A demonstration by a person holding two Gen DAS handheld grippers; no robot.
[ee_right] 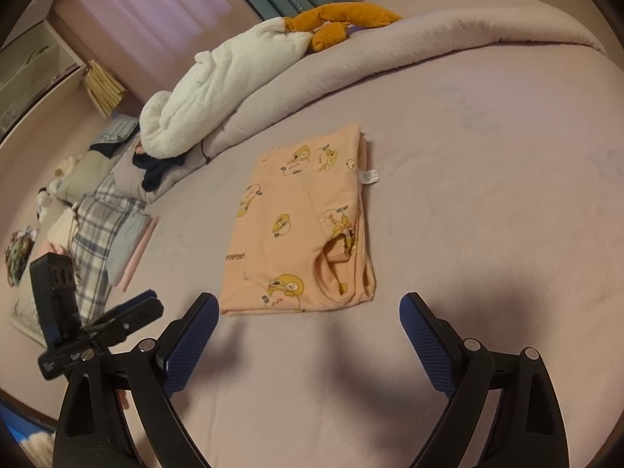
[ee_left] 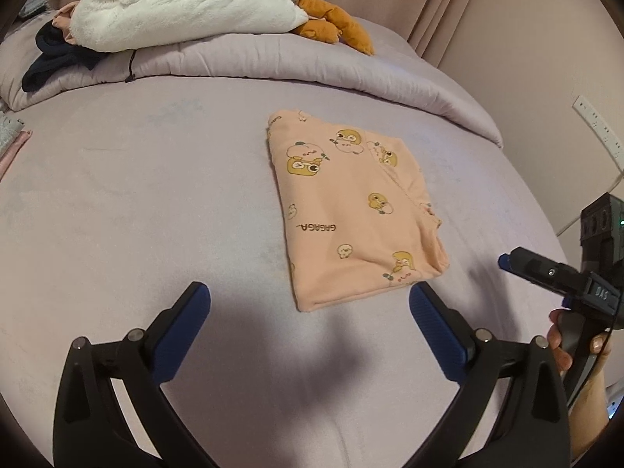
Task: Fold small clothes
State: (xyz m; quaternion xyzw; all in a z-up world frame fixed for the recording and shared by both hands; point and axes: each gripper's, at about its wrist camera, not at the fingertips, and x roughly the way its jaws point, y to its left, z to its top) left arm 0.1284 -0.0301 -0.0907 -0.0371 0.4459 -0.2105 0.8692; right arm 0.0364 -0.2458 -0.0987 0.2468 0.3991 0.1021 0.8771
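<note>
A small peach garment with yellow cartoon prints (ee_left: 351, 210) lies folded into a flat rectangle on the pale lilac bed sheet (ee_left: 136, 202). It also shows in the right wrist view (ee_right: 300, 222), with a white care label at its far right edge. My left gripper (ee_left: 310, 300) is open and empty, just short of the garment's near edge. My right gripper (ee_right: 308, 308) is open and empty, also just short of the near edge. The right gripper shows at the right of the left wrist view (ee_left: 507, 263), apart from the garment.
A rolled lilac duvet (ee_left: 273, 58) runs along the back, with a white plush blanket (ee_left: 183, 4), an orange plush toy (ee_left: 335, 27) and a dark navy garment (ee_left: 58, 58) on it. Plaid and pink folded fabrics (ee_right: 101, 234) lie at the left.
</note>
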